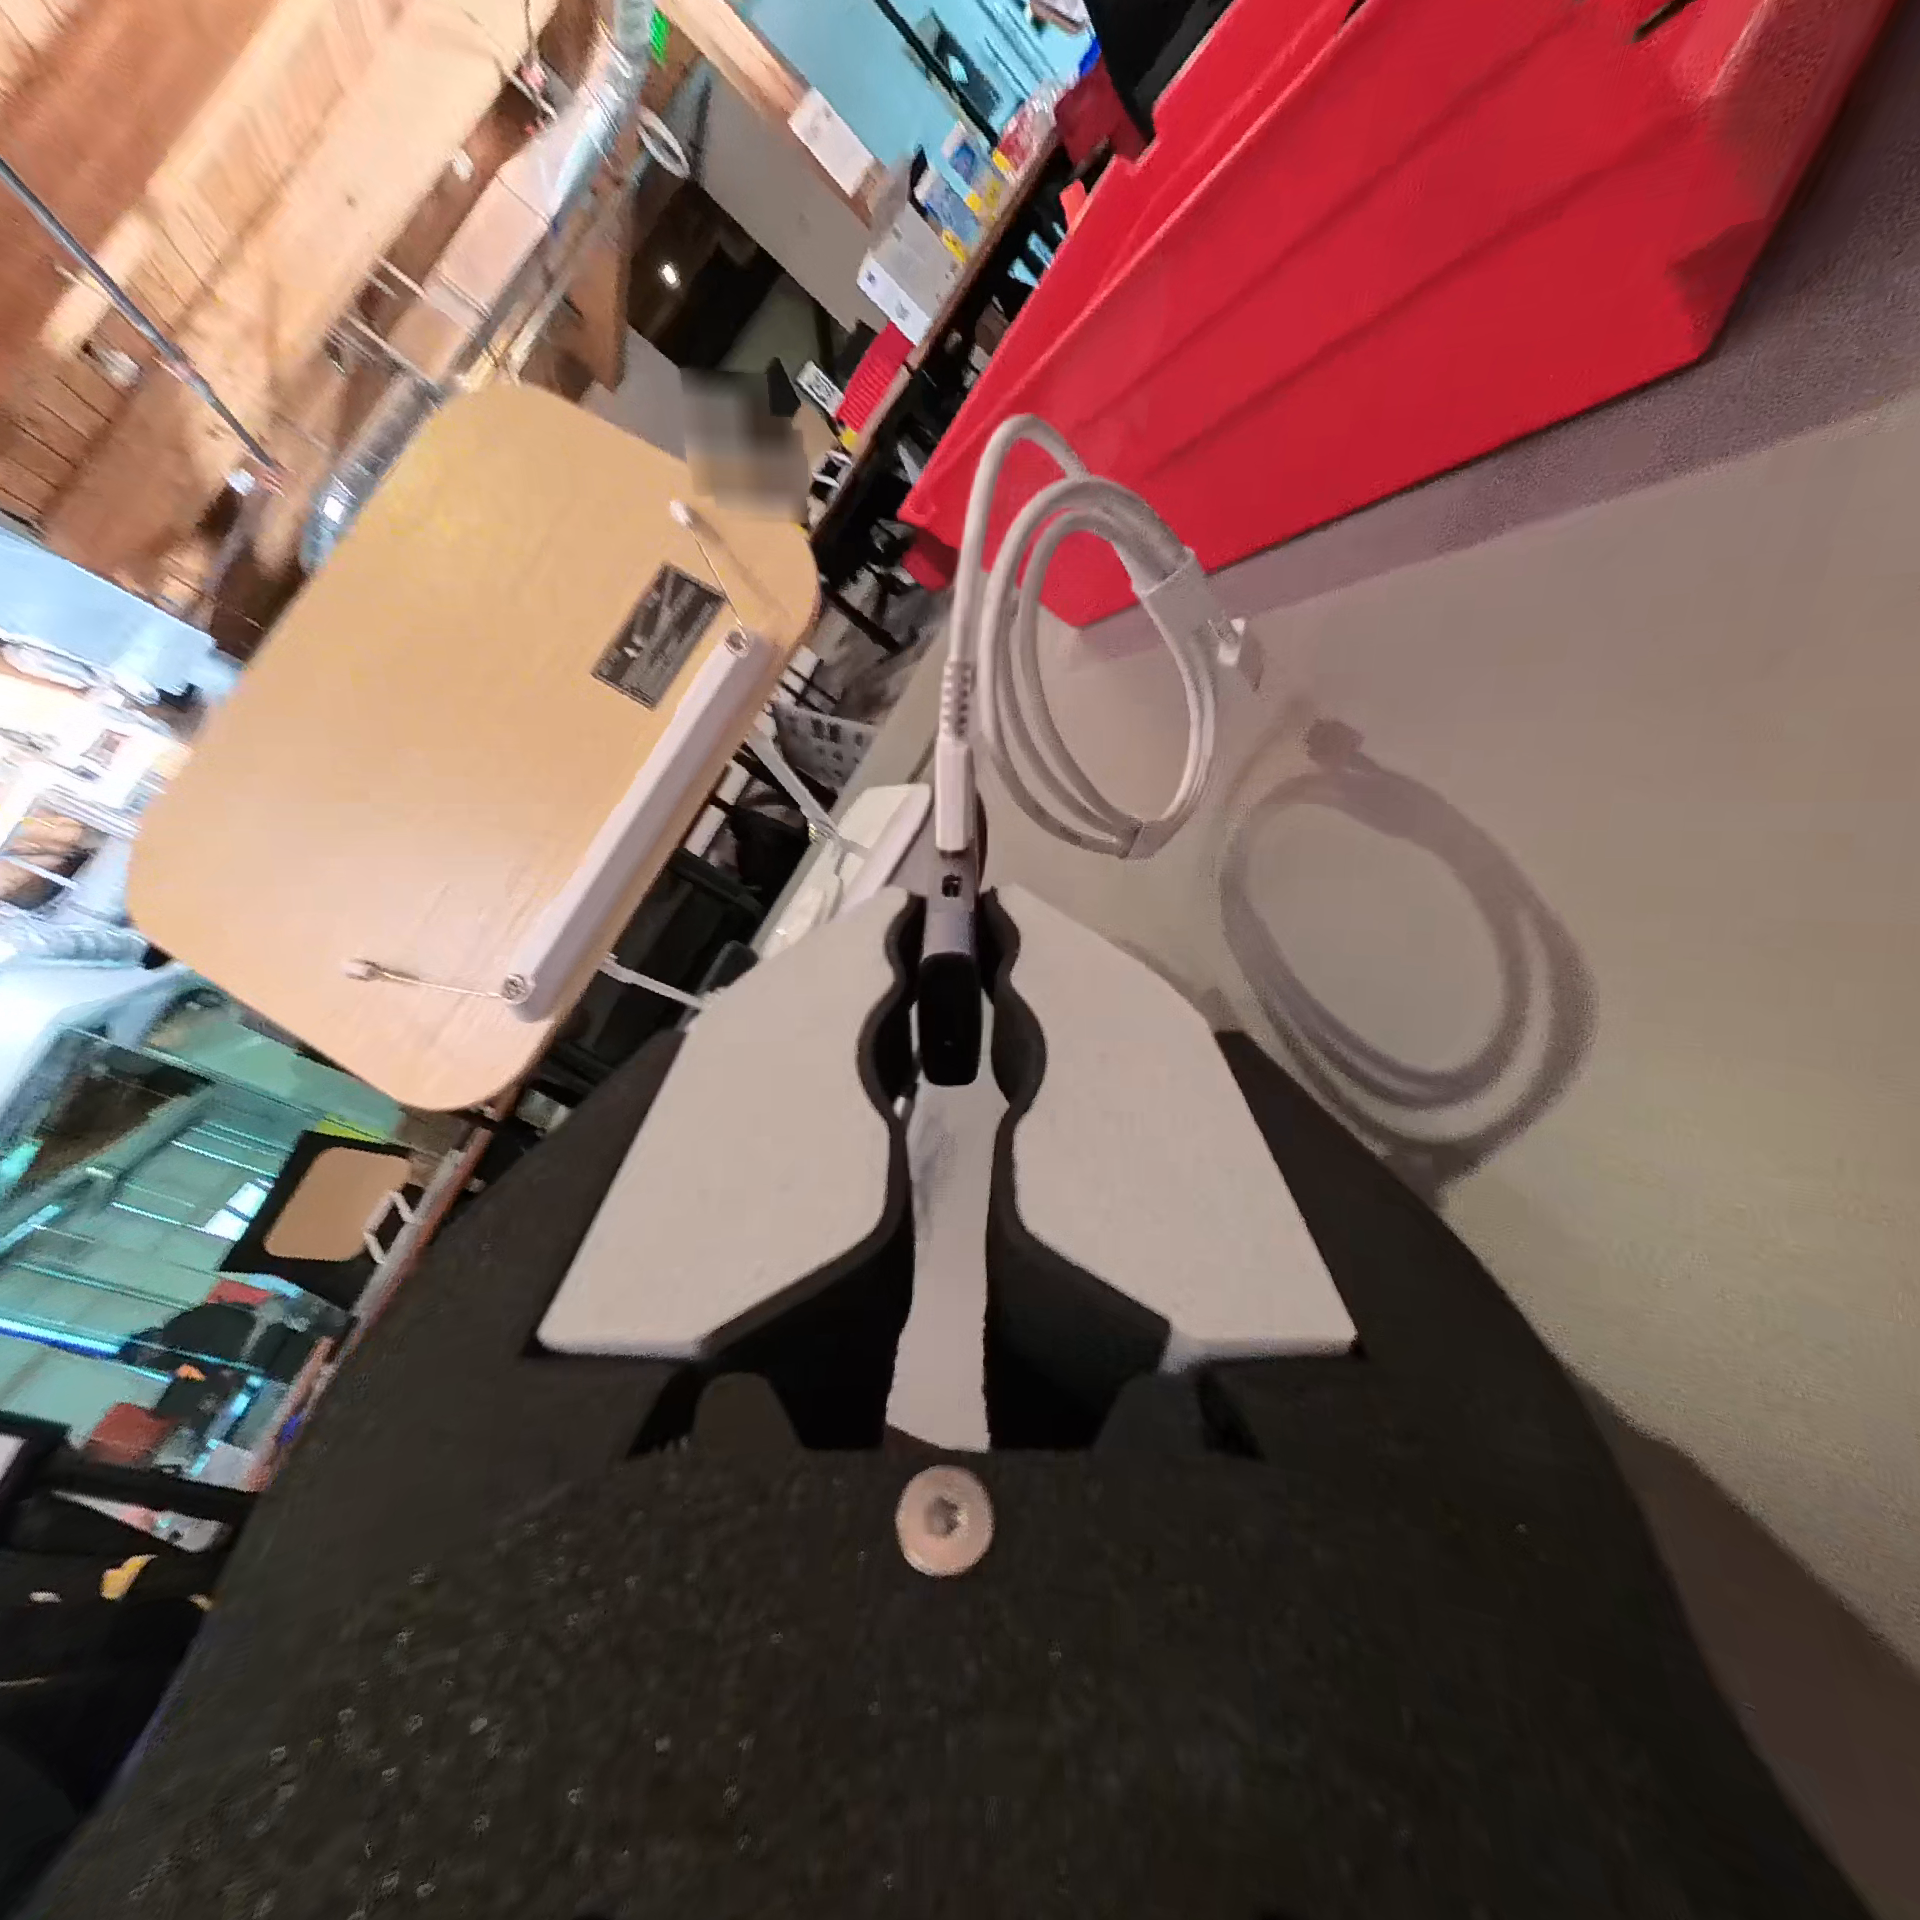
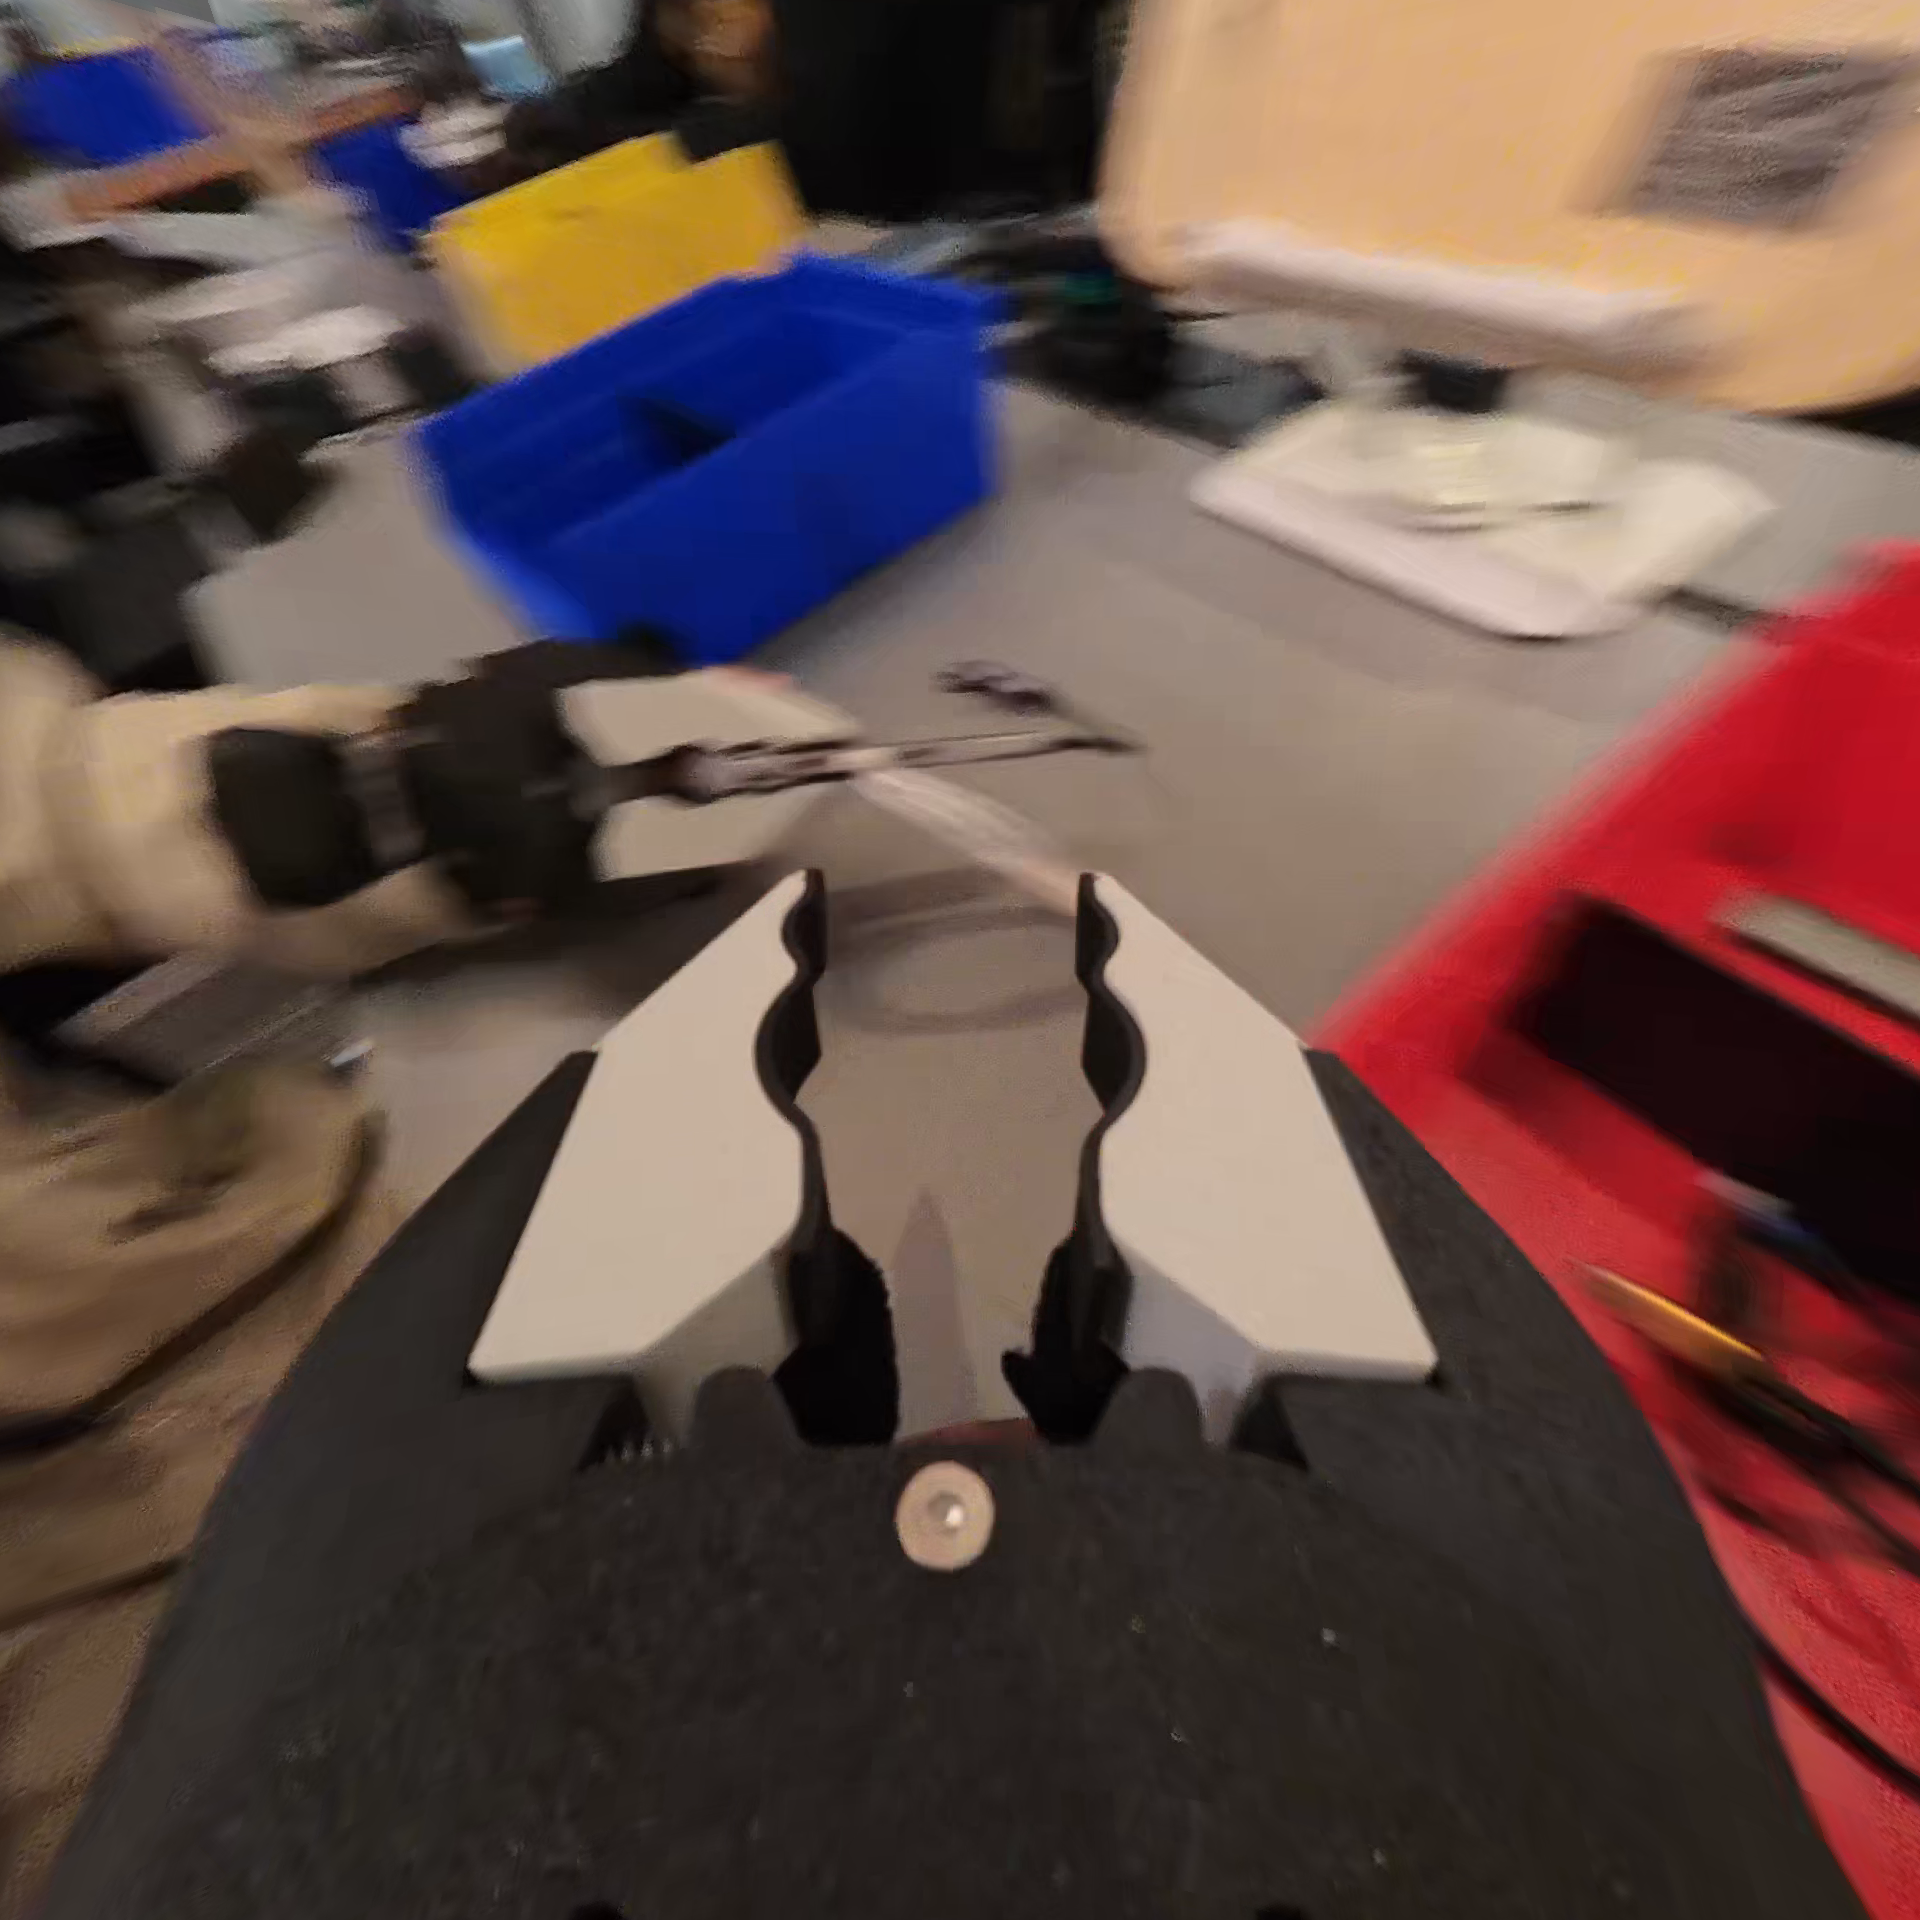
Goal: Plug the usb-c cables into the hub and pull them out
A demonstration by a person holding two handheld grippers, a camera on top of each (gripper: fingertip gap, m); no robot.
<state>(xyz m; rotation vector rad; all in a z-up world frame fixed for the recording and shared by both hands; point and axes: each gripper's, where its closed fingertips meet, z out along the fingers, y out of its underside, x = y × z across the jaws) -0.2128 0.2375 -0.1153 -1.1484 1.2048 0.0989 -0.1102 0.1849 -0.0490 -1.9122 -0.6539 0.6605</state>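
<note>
In the left wrist view my left gripper (image 1: 948,920) is shut on a small dark and silver hub (image 1: 945,1003), held above the grey table (image 1: 1558,727). A white USB-C cable's connector (image 1: 951,821) sits in the hub's front end. Its coiled cable (image 1: 1101,675) hangs in the air beyond and throws a shadow on the table. In the blurred right wrist view my right gripper (image 2: 948,894) is open and empty. The left gripper (image 2: 623,769) shows ahead to the left, with the white cable (image 2: 966,821) trailing toward my right fingers.
A red bin (image 1: 1403,260) stands on the table beside the cable and shows at the right in the right wrist view (image 2: 1662,1039). A blue bin (image 2: 727,457), a yellow bin (image 2: 603,239) and a white object (image 2: 1475,509) lie farther off. A person's beige sleeve (image 2: 94,831) is at the left. Left tips to right tips: about 15 cm.
</note>
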